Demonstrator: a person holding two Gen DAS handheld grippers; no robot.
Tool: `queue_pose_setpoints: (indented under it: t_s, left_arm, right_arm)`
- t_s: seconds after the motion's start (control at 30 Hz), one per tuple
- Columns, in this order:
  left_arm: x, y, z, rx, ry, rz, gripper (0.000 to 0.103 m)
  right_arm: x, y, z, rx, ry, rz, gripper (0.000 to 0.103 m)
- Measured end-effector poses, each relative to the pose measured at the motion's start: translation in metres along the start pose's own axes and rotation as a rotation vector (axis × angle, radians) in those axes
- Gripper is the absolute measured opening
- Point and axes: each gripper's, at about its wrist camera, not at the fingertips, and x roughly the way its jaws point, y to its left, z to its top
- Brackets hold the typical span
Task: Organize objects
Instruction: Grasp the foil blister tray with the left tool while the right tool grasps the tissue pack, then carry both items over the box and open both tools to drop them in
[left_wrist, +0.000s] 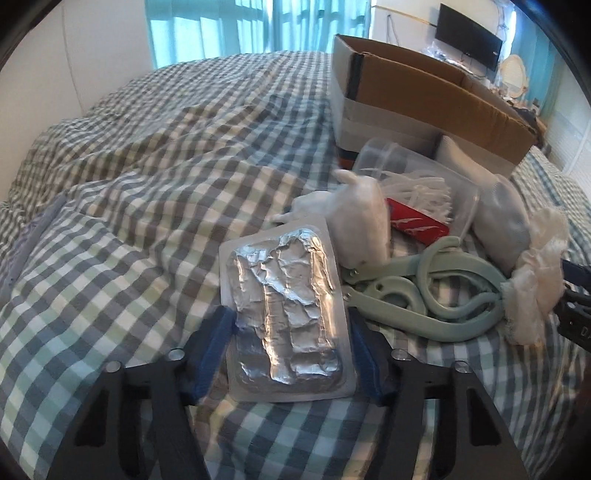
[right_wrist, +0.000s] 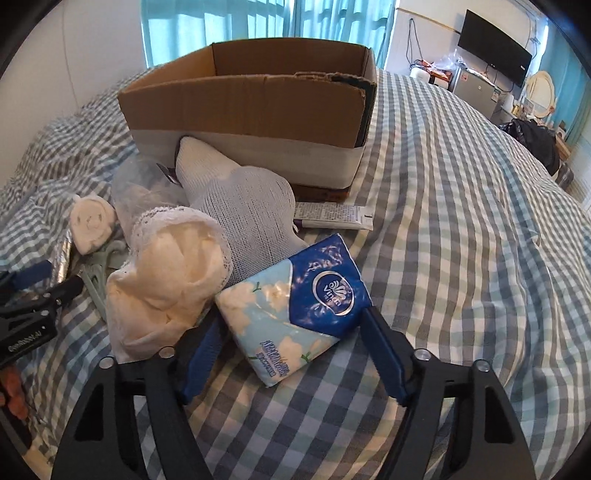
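My left gripper (left_wrist: 291, 325) has its blue pads against both sides of a silver foil blister pack (left_wrist: 286, 314) that lies on the checked bedspread. My right gripper (right_wrist: 291, 325) has its pads on both sides of a blue and white tissue pack (right_wrist: 295, 299). Behind them is a pile: pale green hangers (left_wrist: 424, 291), a white lace cloth (right_wrist: 170, 273), a white knitted sock (right_wrist: 243, 206), a red packet (left_wrist: 417, 221), a clear plastic container (left_wrist: 406, 166) and a white tube (right_wrist: 332, 216). An open cardboard box (right_wrist: 251, 107) stands at the back.
The checked bedspread (left_wrist: 129, 184) is rumpled to the left and smoother on the right (right_wrist: 461, 184). A rolled white cloth (right_wrist: 90, 223) lies left of the pile. A wall-mounted TV (right_wrist: 495, 48) and cluttered furniture are at the far right.
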Motion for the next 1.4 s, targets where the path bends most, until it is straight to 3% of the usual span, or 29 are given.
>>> queue_pose_setpoints:
  t_s: [0.1, 0.23, 0.43, 0.8, 1.07, 1.4]
  left_arm:
    - [-0.003, -0.002, -0.001, 0.014, -0.006, 0.008, 0.062]
    - [-0.011, 0.0, 0.0, 0.012, -0.03, 0.011, 0.062]
    - [-0.039, -0.001, 0.004, 0.007, -0.11, 0.03, 0.062]
    - [-0.118, -0.022, 0.035, 0.053, -0.341, 0.039, 0.062]
    - [-0.158, -0.046, 0.083, 0.1, -0.482, 0.007, 0.062]
    - [-0.145, -0.075, 0.167, 0.131, -0.519, -0.052, 0.062]
  right_arm:
    - [-0.006, 0.001, -0.003, -0.005, -0.009, 0.011, 0.058]
    - [-0.019, 0.001, -0.005, -0.007, -0.036, 0.026, 0.038]
    - [-0.045, -0.005, -0.013, 0.012, -0.09, 0.026, 0.027]
    - [-0.138, 0.009, 0.006, -0.041, -0.305, 0.017, 0.025]
    - [-0.188, 0.011, 0.042, -0.073, -0.427, 0.075, 0.025]
    - [-0.199, 0.001, 0.118, -0.098, -0.501, 0.147, 0.025]
